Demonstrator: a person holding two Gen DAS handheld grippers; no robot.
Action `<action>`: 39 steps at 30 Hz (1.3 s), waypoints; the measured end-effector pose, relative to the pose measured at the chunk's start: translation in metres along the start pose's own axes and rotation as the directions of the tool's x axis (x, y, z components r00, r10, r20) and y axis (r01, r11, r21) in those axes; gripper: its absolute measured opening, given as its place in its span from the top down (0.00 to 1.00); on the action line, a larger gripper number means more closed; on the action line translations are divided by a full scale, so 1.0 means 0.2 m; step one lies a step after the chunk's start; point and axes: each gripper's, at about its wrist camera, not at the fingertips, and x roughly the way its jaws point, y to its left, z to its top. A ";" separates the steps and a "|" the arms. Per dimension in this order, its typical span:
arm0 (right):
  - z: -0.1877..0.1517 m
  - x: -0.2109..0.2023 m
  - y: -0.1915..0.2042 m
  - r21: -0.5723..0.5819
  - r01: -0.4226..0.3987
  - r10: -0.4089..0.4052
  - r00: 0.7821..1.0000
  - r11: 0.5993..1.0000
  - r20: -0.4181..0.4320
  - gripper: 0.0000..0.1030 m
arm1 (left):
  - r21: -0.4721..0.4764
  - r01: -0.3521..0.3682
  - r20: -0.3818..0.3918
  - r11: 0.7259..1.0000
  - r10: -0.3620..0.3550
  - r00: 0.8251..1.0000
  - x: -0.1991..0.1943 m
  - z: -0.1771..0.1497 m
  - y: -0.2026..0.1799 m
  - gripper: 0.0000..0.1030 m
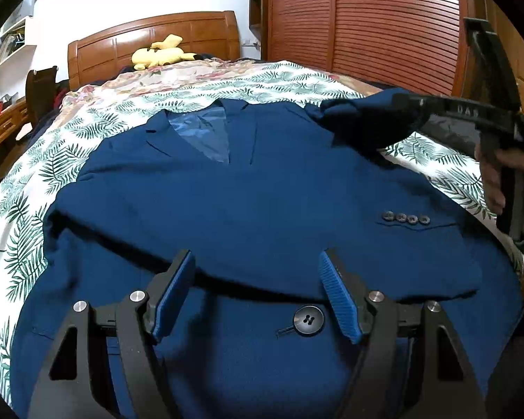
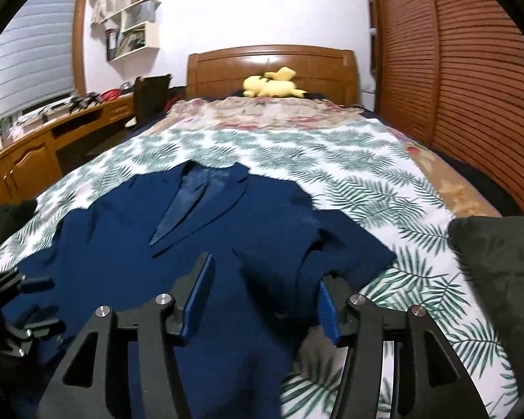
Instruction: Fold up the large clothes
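A navy blue suit jacket (image 1: 248, 202) lies front up on the bed, lapels and lighter lining toward the headboard. Both sleeves are folded across its chest; one cuff shows several small buttons (image 1: 406, 218). My left gripper (image 1: 258, 276) is open and empty above the jacket's lower front, near a large dark button (image 1: 308, 319). In the right wrist view my right gripper (image 2: 265, 286) is open over the jacket (image 2: 206, 230), its fingers astride the raised shoulder fold. In the left wrist view the right gripper's fingertips are hidden in that lifted fold (image 1: 359, 122).
The bed has a palm-leaf sheet (image 2: 384, 181) and a floral blanket (image 2: 262, 115) behind it. A yellow plush toy (image 2: 272, 85) lies by the wooden headboard. A slatted wardrobe (image 2: 471, 70) stands right, a wooden desk (image 2: 35, 146) left. A dark pillow (image 2: 499, 265) sits at right.
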 end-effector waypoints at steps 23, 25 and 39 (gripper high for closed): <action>-0.19 0.14 0.08 -0.014 -0.207 0.195 0.940 0.978 -0.279 0.45 | 0.012 -0.020 -0.003 1.000 0.020 1.000 0.01 -0.01 -0.01 0.28; -0.17 0.10 0.04 -0.012 -0.186 0.176 0.948 0.982 -0.266 0.45 | 0.015 -0.022 -0.004 1.000 0.022 1.000 0.01 -0.01 -0.01 0.28; -0.16 0.00 -0.17 0.072 -0.032 0.044 0.984 0.997 -0.175 0.45 | 0.020 -0.028 -0.014 0.999 0.029 0.999 0.03 -0.01 -0.03 0.28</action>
